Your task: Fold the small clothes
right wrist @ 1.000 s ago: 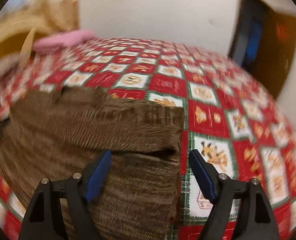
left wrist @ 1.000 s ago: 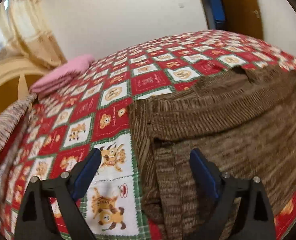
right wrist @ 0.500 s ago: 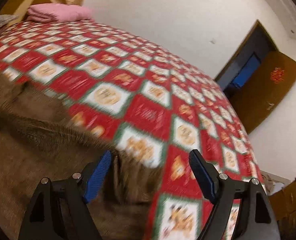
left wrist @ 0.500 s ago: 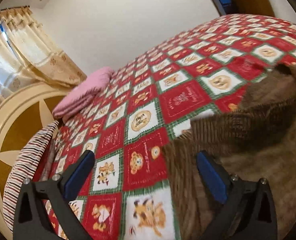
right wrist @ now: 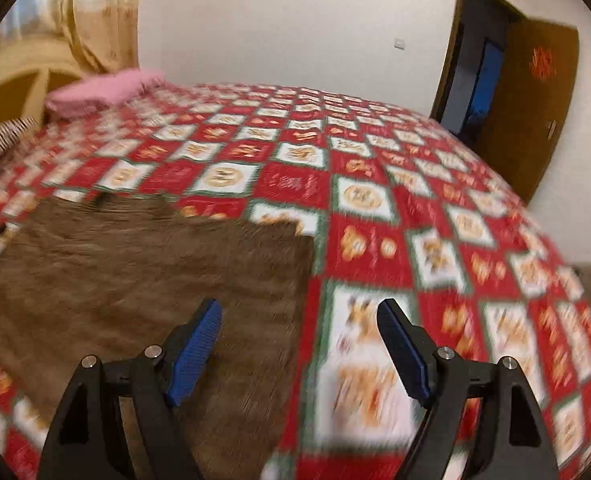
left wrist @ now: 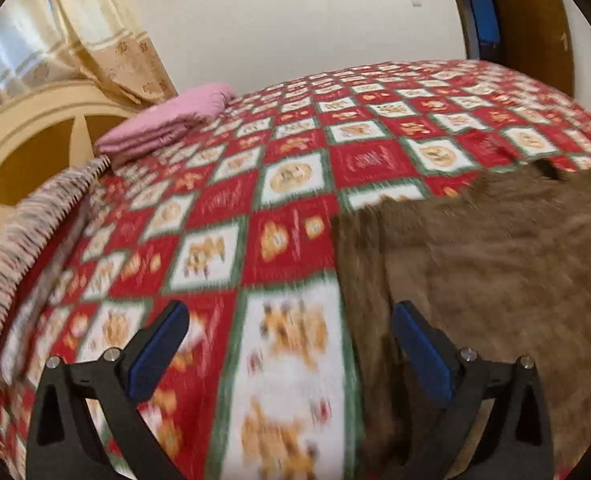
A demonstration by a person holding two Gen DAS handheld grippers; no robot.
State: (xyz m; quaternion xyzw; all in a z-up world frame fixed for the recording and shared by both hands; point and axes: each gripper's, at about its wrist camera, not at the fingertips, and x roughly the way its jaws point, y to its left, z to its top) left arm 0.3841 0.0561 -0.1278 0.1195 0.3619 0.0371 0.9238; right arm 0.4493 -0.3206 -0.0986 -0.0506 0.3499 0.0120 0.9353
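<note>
Both cameras have swung since the earlier frames, so the sweater point(left wrist: 495, 272) now fills the right of the left view and the lower left of the right view, lying flat on the quilt point(left wrist: 295, 184) with its sleeves folded in. Left gripper point(left wrist: 291, 344) has just been opening; its jaws stand wide over the sweater's left edge, nothing between them. Right gripper point(right wrist: 299, 344) also gapes empty, straddling the right edge. The risk, as I judge it: both views are smeared by motion, so a hurried pinch could catch quilt along with knit, or only the top layer, and drag the folded sleeves loose. Uneven grips would skew the next fold.
</note>
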